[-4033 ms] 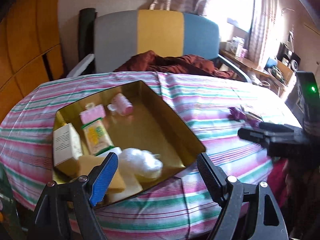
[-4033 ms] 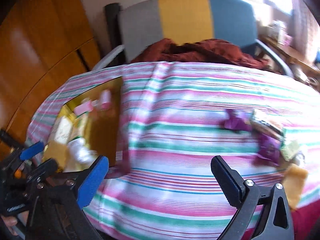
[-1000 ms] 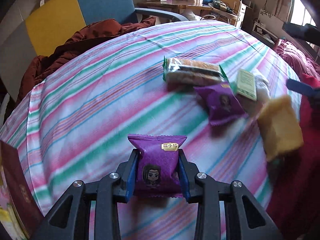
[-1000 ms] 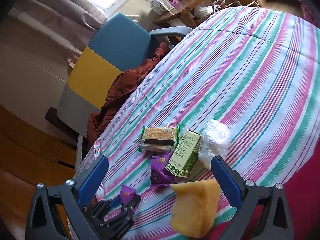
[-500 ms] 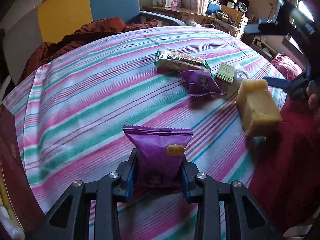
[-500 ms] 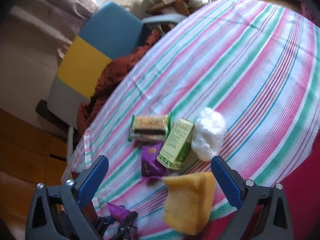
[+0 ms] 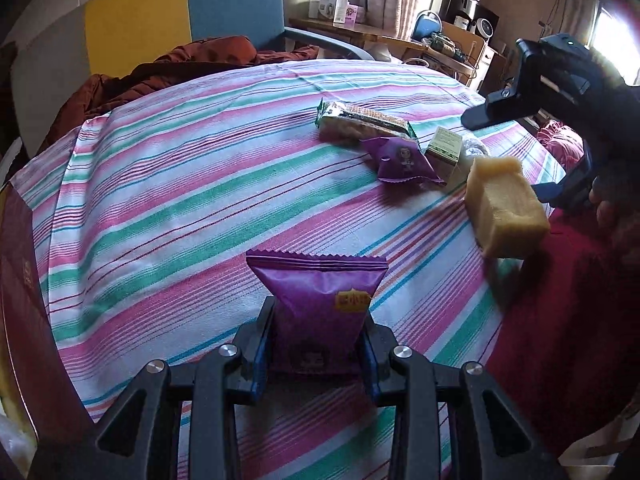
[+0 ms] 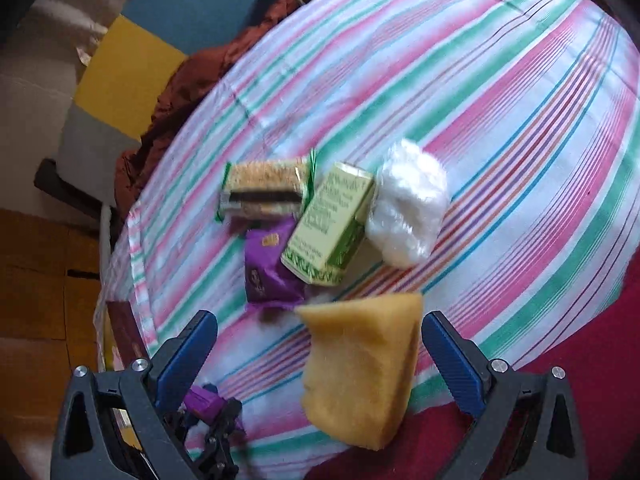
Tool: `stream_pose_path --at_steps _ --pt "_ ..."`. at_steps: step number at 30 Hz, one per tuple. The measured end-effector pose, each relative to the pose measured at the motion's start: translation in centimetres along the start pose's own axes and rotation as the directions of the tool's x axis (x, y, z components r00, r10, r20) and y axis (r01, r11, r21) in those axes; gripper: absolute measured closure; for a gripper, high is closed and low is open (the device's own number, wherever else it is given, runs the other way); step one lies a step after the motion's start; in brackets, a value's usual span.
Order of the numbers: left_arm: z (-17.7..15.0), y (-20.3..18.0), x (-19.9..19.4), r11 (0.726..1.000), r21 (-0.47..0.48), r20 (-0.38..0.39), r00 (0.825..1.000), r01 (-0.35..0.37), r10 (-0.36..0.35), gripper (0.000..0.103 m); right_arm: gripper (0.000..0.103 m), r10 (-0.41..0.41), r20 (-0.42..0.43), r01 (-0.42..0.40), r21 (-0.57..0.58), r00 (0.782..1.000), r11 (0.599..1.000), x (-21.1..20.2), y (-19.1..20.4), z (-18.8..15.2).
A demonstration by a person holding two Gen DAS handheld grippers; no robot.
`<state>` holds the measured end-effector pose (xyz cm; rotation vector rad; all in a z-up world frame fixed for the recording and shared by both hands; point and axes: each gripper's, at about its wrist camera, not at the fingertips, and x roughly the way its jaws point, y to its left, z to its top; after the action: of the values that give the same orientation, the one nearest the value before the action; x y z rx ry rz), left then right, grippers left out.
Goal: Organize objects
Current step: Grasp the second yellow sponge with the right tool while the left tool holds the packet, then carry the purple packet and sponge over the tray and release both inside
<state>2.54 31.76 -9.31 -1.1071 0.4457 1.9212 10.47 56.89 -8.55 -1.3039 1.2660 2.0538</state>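
My left gripper (image 7: 318, 340) is shut on a purple snack packet (image 7: 320, 296), held upright above the striped tablecloth (image 7: 180, 200). On the cloth further right lie a cracker pack (image 7: 362, 122), a second purple packet (image 7: 404, 160), a green box (image 7: 446, 146) and a yellow sponge (image 7: 504, 208) at the table's edge. My right gripper (image 8: 320, 360) is open and hovers over the sponge (image 8: 360, 364), with a finger on either side and neither touching it. A white plastic bag (image 8: 408, 200) lies beside the green box (image 8: 332, 224).
The dark red wall of a gift box (image 7: 16, 280) stands at the far left. A colour-block armchair (image 7: 180, 12) with a brown-red garment (image 7: 192, 64) is behind the table. A red cloth (image 8: 580, 340) lies beyond the table's near edge, and a cluttered desk (image 7: 400, 36) is at the back.
The left gripper took hold of the purple packet and drew back with it toward the box side. The right gripper came down closer over the yellow sponge, still open.
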Motion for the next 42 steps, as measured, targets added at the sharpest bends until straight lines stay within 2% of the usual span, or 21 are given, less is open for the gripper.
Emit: stream_pose_path --at_steps 3,5,7,10,13,15,18,21,24,27,30,33,37,42 --pt "0.0 0.0 0.0 1.000 0.002 0.006 1.000 0.002 -0.002 0.067 0.001 -0.070 -0.052 0.066 -0.062 0.996 0.996 0.7 0.9 -0.9" --pt "-0.1 0.1 0.0 1.000 -0.003 0.009 1.000 0.009 -0.009 0.067 0.011 -0.110 -0.086 0.101 -0.100 0.990 0.990 1.4 1.4 -1.5" --pt "-0.2 0.3 0.0 1.000 -0.005 0.011 1.000 0.014 -0.014 0.067 0.020 -0.196 -0.111 0.177 -0.158 0.974 0.971 2.0 2.0 -2.3" --pt "-0.2 0.4 0.1 1.000 -0.007 0.015 1.000 0.018 -0.018 0.067 0.029 -0.273 -0.094 0.248 -0.212 0.957 0.945 2.3 2.6 -2.9" --pt "-0.3 0.4 0.0 1.000 -0.007 0.017 1.000 0.020 -0.020 0.067 0.035 -0.293 -0.075 0.270 -0.222 0.953 0.937 2.2 2.5 -3.2" --pt "-0.3 0.4 0.0 1.000 -0.003 0.015 1.000 0.019 -0.019 0.067 0.044 -0.268 -0.065 0.248 -0.226 0.961 0.942 1.8 2.4 -3.4" --pt "-0.3 0.4 0.0 1.000 -0.001 0.016 1.000 0.022 -0.022 0.067 0.046 -0.183 -0.059 0.167 -0.203 0.981 0.965 0.9 1.7 -4.5" --pt "-0.3 0.4 -0.1 1.000 0.001 0.014 1.000 0.023 -0.023 0.068 0.046 -0.138 -0.003 0.134 -0.229 0.990 0.964 -0.5 1.7 -5.5" --pt "-0.2 1.1 -0.8 0.998 -0.050 0.001 0.999 0.045 -0.045 0.068 0.046 -0.076 0.051 0.087 -0.256 0.996 0.963 -1.9 1.8 -6.2" --pt "-0.5 2.0 -2.5 0.996 -0.086 0.014 0.999 0.039 -0.037 0.069 0.046 -0.036 0.079 0.057 -0.287 0.996 0.956 -2.9 3.6 -6.5" --pt "-1.0 2.8 -5.6 0.994 -0.101 0.076 0.996 0.043 -0.036 0.069 0.046 0.008 0.116 0.032 -0.342 0.993 0.939 -3.5 6.8 -7.0" --pt "-1.5 4.2 -8.9 0.989 -0.139 0.130 0.991 0.044 -0.025 0.069 0.046 0.074 0.132 -0.013 -0.412 0.988 0.911 -4.4 9.7 -7.5" --pt "-1.8 7.9 -12.9 0.970 -0.240 0.196 0.980 0.033 0.015 0.069 0.046 0.138 0.100 -0.066 -0.522 0.985 0.850 -4.4 14.2 -9.4" --pt "-2.6 13.4 -17.0 0.932 -0.363 0.242 0.965 -0.003 0.098 0.069 0.046 0.188 0.015 -0.131 -0.663 0.982 0.737 -2.1 20.9 -13.3"
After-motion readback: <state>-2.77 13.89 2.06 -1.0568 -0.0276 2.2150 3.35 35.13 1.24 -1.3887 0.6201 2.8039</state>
